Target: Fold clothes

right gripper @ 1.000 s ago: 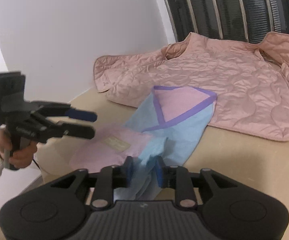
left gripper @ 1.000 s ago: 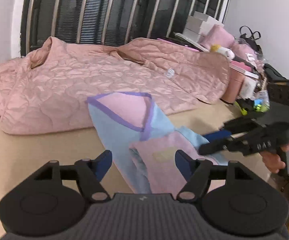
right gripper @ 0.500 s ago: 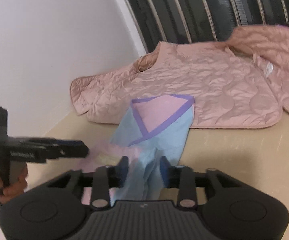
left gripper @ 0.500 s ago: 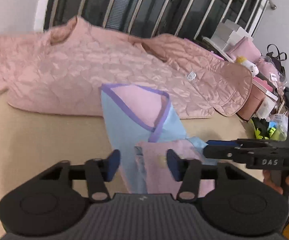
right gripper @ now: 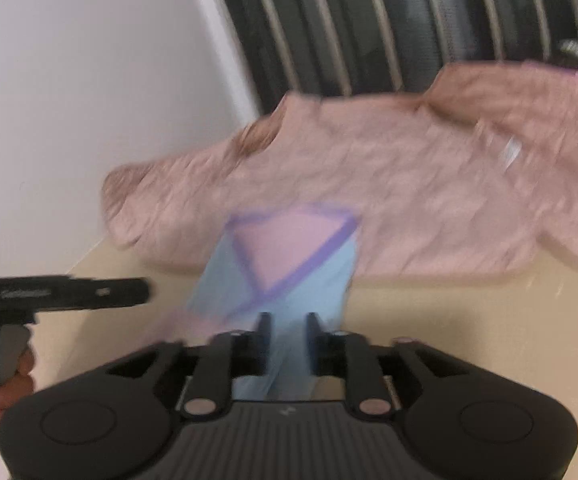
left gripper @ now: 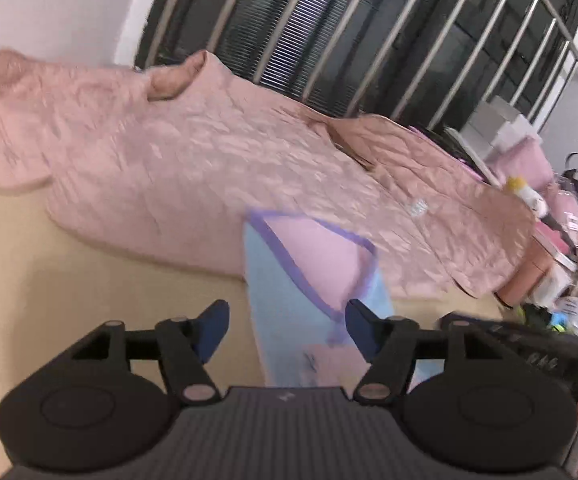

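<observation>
A light blue garment (left gripper: 289, 300) with a pink panel and purple trim lies on the beige table; it also shows in the right wrist view (right gripper: 289, 264). My left gripper (left gripper: 287, 330) is open, its jaws straddling the garment's near part, nothing held. My right gripper (right gripper: 285, 334) is narrowly closed on a fold of the blue garment's near end. In the right wrist view the left gripper (right gripper: 89, 292) shows side-on at left. In the left wrist view the right gripper (left gripper: 529, 354) shows at lower right. Both views are motion-blurred.
A large pink quilted jacket (left gripper: 209, 168) lies spread across the back of the table (left gripper: 89, 280), partly under the garment's far end. Window bars (left gripper: 329, 40) stand behind. Boxes, bags and clutter (left gripper: 549, 240) are piled at the far right.
Both grippers have moved forward along the garment towards the jacket. My left gripper's jaws have opened wider. My right gripper stays closed on the blue fold and carries it forward.
</observation>
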### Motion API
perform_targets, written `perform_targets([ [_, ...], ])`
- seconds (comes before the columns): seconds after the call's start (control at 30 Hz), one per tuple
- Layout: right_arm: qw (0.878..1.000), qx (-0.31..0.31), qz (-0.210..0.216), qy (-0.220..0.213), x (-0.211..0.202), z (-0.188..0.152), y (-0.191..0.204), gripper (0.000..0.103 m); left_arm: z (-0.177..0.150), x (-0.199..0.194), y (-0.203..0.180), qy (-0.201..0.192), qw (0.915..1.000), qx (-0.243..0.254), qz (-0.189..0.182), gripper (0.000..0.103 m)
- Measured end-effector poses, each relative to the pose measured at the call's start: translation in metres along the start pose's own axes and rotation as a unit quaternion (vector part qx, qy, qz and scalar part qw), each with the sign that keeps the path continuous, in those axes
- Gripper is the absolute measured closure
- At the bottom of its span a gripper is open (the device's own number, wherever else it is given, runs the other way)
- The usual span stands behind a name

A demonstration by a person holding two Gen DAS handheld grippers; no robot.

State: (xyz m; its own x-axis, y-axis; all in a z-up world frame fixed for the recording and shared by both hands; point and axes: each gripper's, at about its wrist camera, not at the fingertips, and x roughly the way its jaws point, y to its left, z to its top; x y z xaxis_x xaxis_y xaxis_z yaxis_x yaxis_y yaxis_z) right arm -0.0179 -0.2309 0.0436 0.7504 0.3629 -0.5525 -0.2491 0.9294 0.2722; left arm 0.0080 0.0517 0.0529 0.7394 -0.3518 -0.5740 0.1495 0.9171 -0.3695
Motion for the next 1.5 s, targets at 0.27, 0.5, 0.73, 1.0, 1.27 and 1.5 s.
perform_targets([
  [0.27, 0.998, 0.016, -0.041, 0.04, 0.064, 0.068, -0.028, 0.076, 0.063, 0.078, -0.015, 0.018, 0.9968, 0.055, 0.056, 0.029],
  [0.5, 0.992, 0.011, -0.041, 0.115, 0.134, 0.091, -0.032, 0.076, 0.078, 0.134, -0.014, 0.058, 0.9883, 0.068, 0.124, 0.031],
  [0.73, 0.992, 0.022, -0.047, 0.117, 0.141, 0.084, -0.04, 0.101, 0.068, 0.134, -0.001, 0.079, 0.9904, 0.048, 0.102, 0.099],
  [1.0, 0.997, 0.02, -0.03, 0.068, 0.086, 0.086, -0.028, 0.101, 0.062, 0.073, -0.018, 0.023, 0.995, 0.056, 0.079, 0.1],
  [1.27, 0.999, -0.004, -0.002, 0.041, 0.021, 0.06, -0.01, 0.101, 0.025, 0.005, -0.052, -0.042, 0.9905, 0.104, 0.078, 0.1],
  [1.5, 0.999, -0.031, 0.001, 0.012, -0.031, 0.018, 0.007, 0.101, -0.028, -0.035, -0.053, -0.056, 0.9927, 0.086, 0.063, 0.099],
])
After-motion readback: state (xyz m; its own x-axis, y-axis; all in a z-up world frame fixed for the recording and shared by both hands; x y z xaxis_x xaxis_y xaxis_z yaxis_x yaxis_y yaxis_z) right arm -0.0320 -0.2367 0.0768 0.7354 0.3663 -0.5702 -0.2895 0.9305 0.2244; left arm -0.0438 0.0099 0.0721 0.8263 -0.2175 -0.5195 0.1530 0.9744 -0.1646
